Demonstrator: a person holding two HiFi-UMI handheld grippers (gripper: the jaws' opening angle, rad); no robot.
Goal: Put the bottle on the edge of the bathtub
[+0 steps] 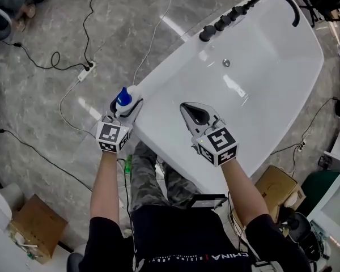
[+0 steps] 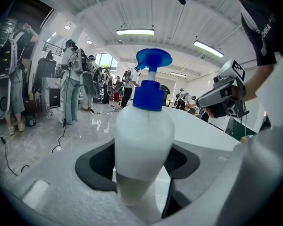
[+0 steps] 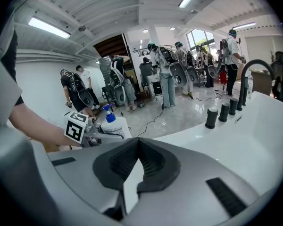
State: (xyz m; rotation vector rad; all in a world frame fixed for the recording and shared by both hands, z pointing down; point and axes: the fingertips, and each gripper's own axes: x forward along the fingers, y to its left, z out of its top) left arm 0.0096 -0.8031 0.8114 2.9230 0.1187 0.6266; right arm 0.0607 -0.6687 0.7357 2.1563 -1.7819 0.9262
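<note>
- Bottle: white body, blue pump top, upright, at the near left end of the bathtub's edge; whether its base touched the rim could not be told.
- Left gripper: jaws spread wide and clamped on the bottle's lower body, one dark pad on each side; the pump top stood above them.
- Bathtub: white, with a row of black knobs and a black curved spout at its far rim.
- Right gripper: over the tub's near part, right of the bottle and apart from it; jaw tips together, nothing between them.
</note>
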